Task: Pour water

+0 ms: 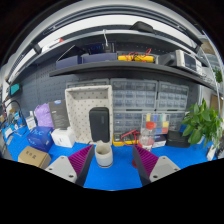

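A: Fingers (115, 165) are standing apart, nothing clamped, purple pads (82, 157) facing each other over the blue counter (115, 172).

B: Anything sitting between them?

A: A small pale cup (104, 153) is sitting just ahead, in the gap and nearer the left finger. Not touching either pad as far as I'm seeing.

B: And the water source?

A: I'm guessing it's among the small bottles (156, 128) standing beyond the right finger, near the green plant (202, 124). Can't tell which one is holding water, too small. A black box (99, 124) is standing behind the cup against the drawer wall.

B: So the task is not started?

A: Looking that way, nothing is being held.

B: Risks?

A: Bottles are crowding together, so reaching in could be knocking a neighbour over. The cup is looking light, so a finger brushing it could be tipping it. Pouring from a poorly centred grip could be spilling onto the counter.
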`<state>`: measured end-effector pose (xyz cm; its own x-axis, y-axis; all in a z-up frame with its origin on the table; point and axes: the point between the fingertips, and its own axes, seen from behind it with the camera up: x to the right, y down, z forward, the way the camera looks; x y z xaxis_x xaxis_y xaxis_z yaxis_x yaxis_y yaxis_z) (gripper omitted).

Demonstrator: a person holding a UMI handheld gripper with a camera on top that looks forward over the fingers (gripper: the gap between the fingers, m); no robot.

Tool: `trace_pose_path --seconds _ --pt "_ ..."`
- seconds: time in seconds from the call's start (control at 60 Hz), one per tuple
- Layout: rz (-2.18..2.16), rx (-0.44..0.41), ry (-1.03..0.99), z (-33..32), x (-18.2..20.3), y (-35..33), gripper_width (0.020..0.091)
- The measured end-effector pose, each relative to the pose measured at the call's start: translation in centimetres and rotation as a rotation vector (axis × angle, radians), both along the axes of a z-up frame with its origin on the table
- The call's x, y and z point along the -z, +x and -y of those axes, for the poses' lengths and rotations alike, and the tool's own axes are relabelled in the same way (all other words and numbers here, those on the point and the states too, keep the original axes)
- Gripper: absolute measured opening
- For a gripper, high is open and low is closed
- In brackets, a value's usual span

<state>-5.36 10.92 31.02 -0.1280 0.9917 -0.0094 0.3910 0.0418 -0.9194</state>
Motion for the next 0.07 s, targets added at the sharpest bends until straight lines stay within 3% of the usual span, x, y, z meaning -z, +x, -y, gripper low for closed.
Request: trace_pose_path --seconds 0.067 --pt "0.012 -0.003 0.011 -0.25 0.76 0.29 0.0785"
